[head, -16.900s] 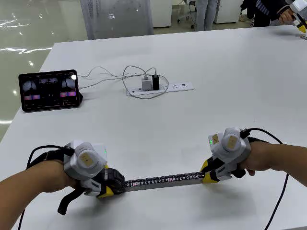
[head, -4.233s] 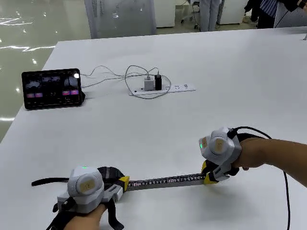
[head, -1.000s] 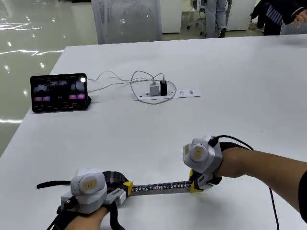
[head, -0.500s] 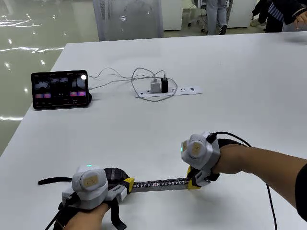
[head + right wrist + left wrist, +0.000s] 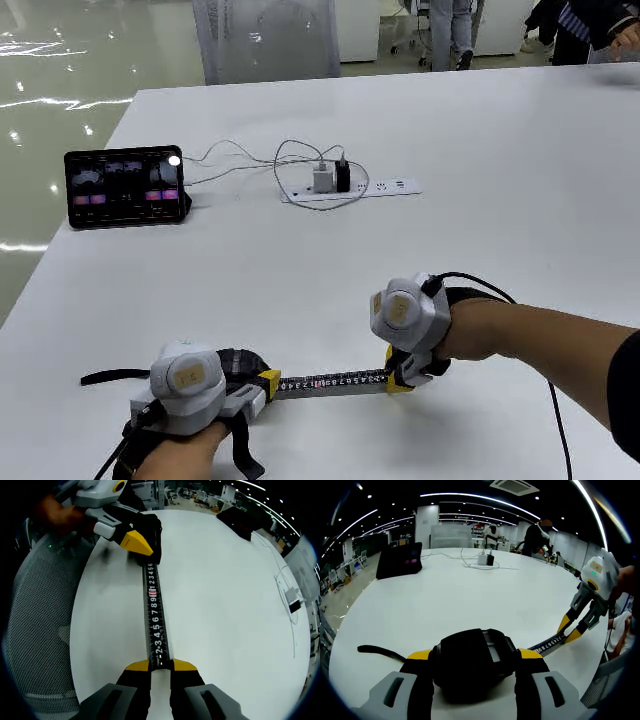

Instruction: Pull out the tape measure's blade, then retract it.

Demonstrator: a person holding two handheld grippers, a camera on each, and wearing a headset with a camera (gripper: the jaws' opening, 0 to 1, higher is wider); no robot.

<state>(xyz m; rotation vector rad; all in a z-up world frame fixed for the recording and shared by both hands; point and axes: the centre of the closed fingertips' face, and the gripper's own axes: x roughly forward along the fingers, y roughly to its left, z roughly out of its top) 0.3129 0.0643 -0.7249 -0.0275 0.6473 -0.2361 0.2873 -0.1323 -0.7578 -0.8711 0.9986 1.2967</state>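
A person stands at a smooth white table (image 5: 450, 150), a gripper in each hand. Close to the near edge, toward the left corner, lies the tape measure (image 5: 472, 662), a rounded black case with a rubbery look and a black strap trailing off to the left.

The left gripper (image 5: 262, 385) has its yellow-tipped fingers (image 5: 420, 655) closed against both sides of the case, pinning it to the table. The blade (image 5: 154, 615) runs right from the case along the near edge. It is a thin, pale, stiff strip printed with black numbers and one red mark. The right gripper (image 5: 160, 666) has its fingers pinched almost together on the blade's free end.

The blade is out a short way and stretched straight, low over the table. The step would go best with the right gripper travelling slowly along the blade's own line, flat and untwisted, so the strip neither kinks nor snaps back, while the left holds the case firmly.

Near the far left edge stand a dark tablet (image 5: 125, 187) and a white power strip (image 5: 350, 187).
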